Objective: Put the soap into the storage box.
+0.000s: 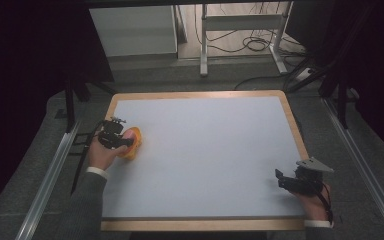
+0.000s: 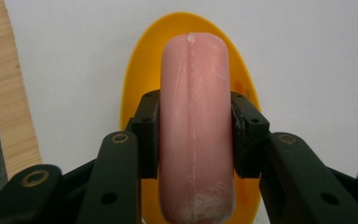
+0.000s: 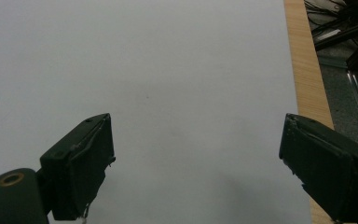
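— So, where is the sausage lying right now?

— It is sitting over the yellow dish, at about nine o'clock on the worktop, close to the left edge. In the left gripper view its long axis is running straight from six to twelve, along the line of the claw itself, with the rounded far end pointing to twelve.

— And the left claw is gripping it?

— Yes. The jaws are pressing in from three and nine on the sausage's middle, closed down to its width. Whether the sausage is resting in the dish or hanging just above it, I cannot tell from these pictures.

— What about the other hand?

— The right claw is sitting well apart, at about four o'clock near the worktop's right edge. Its jaws are standing wide and holding nothing; in the right gripper view they are framing bare white surface.

— So which one is doing the next move?

— I am judging the left, since it is already on the sausage. With the axis lying lengthwise in the oval dish, any lift or set-down is probably depending on keeping that six-to-twelve line.
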`<act>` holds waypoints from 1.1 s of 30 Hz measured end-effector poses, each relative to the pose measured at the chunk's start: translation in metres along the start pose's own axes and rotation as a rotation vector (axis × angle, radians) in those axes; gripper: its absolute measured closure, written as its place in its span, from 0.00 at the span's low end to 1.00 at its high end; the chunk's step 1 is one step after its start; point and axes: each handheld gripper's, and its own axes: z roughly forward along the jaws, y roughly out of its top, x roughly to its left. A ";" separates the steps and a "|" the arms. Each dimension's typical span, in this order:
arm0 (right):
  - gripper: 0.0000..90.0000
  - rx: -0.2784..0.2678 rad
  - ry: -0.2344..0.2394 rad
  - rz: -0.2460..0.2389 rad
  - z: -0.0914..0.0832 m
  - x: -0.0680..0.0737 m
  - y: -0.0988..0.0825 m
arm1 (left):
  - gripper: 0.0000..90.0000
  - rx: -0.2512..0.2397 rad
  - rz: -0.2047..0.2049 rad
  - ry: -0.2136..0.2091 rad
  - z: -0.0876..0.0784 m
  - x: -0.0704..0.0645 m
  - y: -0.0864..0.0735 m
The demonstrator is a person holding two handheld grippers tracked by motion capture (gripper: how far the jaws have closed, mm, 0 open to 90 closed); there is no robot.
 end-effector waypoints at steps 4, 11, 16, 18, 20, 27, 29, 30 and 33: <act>0.11 -0.002 0.008 0.000 0.000 0.001 0.000 | 0.55 -0.065 -0.013 -0.015 -0.012 0.001 0.002; 0.11 -0.010 0.004 -0.001 -0.002 0.001 0.001 | 0.36 -0.169 0.003 -0.048 -0.041 -0.002 -0.002; 0.11 -0.021 0.003 0.002 -0.004 0.001 0.002 | 0.34 -0.221 0.014 -0.065 -0.051 -0.006 -0.022; 0.11 -0.024 0.005 0.000 -0.004 0.001 0.003 | 0.34 -0.236 0.030 -0.088 -0.055 -0.011 -0.030; 0.11 -0.024 0.011 -0.007 -0.005 0.003 0.003 | 0.35 -0.248 0.054 -0.121 -0.058 -0.016 -0.038; 0.11 -0.030 0.010 -0.014 -0.005 0.004 0.004 | 0.34 -0.265 0.068 -0.142 -0.055 -0.033 -0.064; 0.11 -0.033 0.010 -0.014 -0.005 0.004 0.004 | 0.34 -0.266 0.054 -0.149 -0.051 -0.035 -0.072; 0.11 -0.035 0.010 -0.016 -0.006 0.004 0.004 | 0.34 -0.261 0.051 -0.154 -0.049 -0.036 -0.076; 0.11 -0.037 0.010 -0.018 -0.006 0.005 0.004 | 0.33 -0.252 0.031 -0.190 -0.043 -0.040 -0.088</act>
